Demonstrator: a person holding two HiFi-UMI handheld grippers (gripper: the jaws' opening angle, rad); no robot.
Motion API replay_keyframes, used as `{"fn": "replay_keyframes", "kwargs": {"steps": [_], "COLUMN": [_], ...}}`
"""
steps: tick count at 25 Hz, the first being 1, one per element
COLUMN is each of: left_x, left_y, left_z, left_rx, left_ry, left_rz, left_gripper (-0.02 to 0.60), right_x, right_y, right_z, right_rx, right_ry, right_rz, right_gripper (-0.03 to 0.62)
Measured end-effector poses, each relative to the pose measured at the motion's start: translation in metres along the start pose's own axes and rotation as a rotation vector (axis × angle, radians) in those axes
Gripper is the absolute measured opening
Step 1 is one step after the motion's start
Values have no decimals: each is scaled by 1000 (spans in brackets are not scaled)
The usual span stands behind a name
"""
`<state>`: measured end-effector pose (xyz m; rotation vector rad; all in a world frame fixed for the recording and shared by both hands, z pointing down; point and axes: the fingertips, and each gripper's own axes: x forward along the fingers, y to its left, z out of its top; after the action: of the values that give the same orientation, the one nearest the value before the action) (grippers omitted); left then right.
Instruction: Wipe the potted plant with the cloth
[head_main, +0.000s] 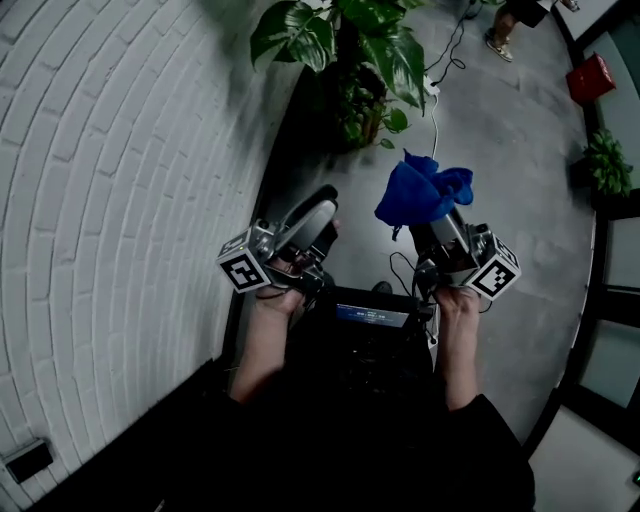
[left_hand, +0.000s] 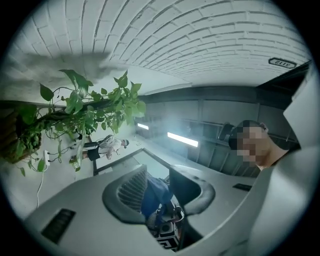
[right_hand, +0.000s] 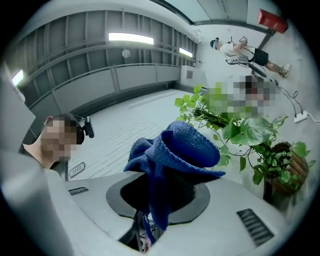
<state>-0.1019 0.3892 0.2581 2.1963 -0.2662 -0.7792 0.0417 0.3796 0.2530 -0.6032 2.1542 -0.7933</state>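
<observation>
A blue terry cloth (right_hand: 176, 150) is pinched between the jaws of the right hand-held gripper (right_hand: 161, 195). It is bunched into a loose, crumpled wad that rises past the jaw tips and flops over to one side, with a narrow tail hanging down between the jaws. The potted plant (head_main: 345, 60) stands ahead of that hand-held gripper, clear of the cloth. Its broad green leaves on long trailing stems spill from a brown woven pot (right_hand: 282, 172).
</observation>
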Motion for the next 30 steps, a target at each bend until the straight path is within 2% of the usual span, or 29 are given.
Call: {"fn": "replay_keyframes", "kwargs": {"steps": [5, 11, 15, 30], "left_x": [0, -3, -5, 4], "left_y": [24, 39, 48, 55], "left_z": [-10, -20, -26, -32], "left_rx": [-34, -76, -74, -101], "left_ry": [34, 39, 52, 85], "left_rz": [103, 166, 217, 215], "left_gripper": [130, 129, 129, 129], "right_x": [0, -8, -12, -15], "right_y": [-4, -15, -21, -26], "right_z": [-3, -6, -8, -9], "right_rx": [59, 76, 76, 73], "right_ry": [-5, -5, 0, -3], "right_rz": [-13, -49, -57, -94], "right_gripper": [106, 106, 106, 106]}}
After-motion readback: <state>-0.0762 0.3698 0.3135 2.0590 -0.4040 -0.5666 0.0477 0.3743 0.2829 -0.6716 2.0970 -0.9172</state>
